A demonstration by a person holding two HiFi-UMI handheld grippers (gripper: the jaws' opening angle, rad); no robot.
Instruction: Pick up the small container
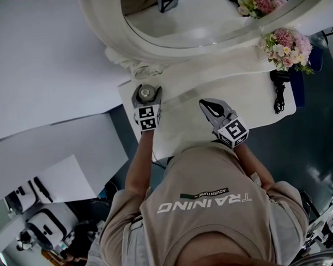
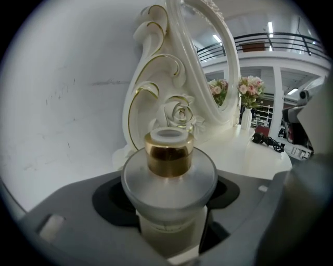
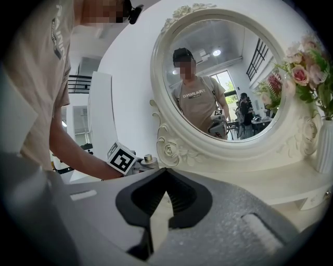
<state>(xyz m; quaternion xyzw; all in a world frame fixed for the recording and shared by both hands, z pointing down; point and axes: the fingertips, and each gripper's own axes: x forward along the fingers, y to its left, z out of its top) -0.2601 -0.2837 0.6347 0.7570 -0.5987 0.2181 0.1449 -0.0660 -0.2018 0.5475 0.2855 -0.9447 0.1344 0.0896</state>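
Small container [image 2: 169, 179], a frosted bottle with a gold collar, is standing upright at the far left corner of the white dressing table [image 1: 252, 99], just beside the scrolled foot of the mirror frame [image 2: 156, 78]. The left gripper [image 1: 147, 97] is clamping it: one jaw is pressing each side of the pale body below the wide shoulder, so the bottle's long axis is running vertically, straight across the jaws. Whether its base is resting on the tabletop or riding just clear cannot be told. The right gripper [image 3: 164, 179] is hovering to the right and nearer the person, well apart from the bottle, its jaws meeting at the tips and gripping nothing. The lift looks like the left gripper's job, straight up along the bottle's axis.
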